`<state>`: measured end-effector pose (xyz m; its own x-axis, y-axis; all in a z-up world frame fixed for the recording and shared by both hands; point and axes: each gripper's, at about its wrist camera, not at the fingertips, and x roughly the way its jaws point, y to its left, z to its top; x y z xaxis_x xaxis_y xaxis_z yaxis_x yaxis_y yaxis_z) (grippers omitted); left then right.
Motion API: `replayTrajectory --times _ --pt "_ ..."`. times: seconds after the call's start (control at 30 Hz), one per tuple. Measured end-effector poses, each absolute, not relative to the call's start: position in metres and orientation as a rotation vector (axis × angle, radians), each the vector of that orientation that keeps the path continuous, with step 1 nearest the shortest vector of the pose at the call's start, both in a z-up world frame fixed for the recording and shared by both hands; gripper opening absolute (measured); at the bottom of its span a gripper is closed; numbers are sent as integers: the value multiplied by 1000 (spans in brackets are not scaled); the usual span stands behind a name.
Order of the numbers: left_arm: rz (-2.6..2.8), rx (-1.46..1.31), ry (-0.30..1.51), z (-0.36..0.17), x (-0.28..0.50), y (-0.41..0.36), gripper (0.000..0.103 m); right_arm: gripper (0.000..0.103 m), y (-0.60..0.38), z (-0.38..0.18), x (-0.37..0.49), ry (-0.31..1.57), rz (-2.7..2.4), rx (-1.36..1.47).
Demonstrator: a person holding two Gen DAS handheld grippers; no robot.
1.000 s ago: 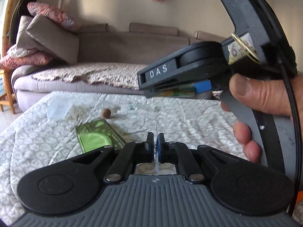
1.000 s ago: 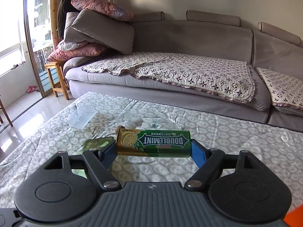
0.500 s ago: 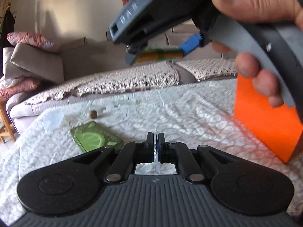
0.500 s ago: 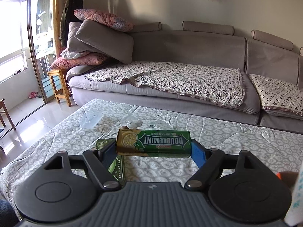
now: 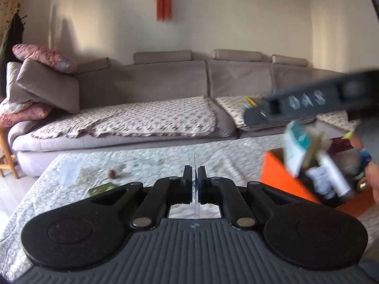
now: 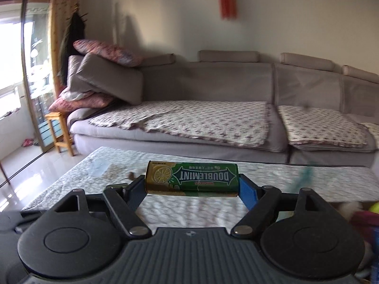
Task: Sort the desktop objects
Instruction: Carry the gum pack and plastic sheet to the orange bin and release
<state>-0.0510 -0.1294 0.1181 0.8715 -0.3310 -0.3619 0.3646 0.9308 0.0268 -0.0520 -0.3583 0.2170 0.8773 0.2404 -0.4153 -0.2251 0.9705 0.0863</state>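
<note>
Both grippers are higher and swung right versus a second ago. Orange box (image 5: 279, 177) of clutter now sits in left-wrist view, right gripper (image 5: 255, 108) above it, blurred. Green packet (image 5: 100, 189) slips mostly behind left gripper (image 5: 194, 181).

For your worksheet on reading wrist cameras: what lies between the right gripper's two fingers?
A green Doublemint gum box, clamped endwise between the right gripper fingers; the right wrist view shows it.

A sofa (image 5: 146, 108) runs behind the cloth-covered table (image 5: 151, 158); cushions (image 5: 45, 82) pile at its left end, a box (image 5: 281, 177) sits on the table's right
</note>
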Motion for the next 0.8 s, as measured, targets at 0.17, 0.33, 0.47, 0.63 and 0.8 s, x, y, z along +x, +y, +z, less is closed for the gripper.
replayTrajectory --times 0.17,0.33,0.47,0.63,0.8 --pt "-437 90 340 136 -78 -174 7 80 -424 216 -87 435 111 51" --pt "-526 89 347 146 -101 -222 7 80 -488 205 -111 472 -44 83" --pt "-566 93 360 145 -92 -246 7 80 -514 195 -114 489 -106 97" --pt "-643 67 387 142 -64 -268 7 80 -529 180 -100 487 -119 80" --pt "-637 68 426 139 -42 -281 7 80 -557 166 -97 486 -144 109"
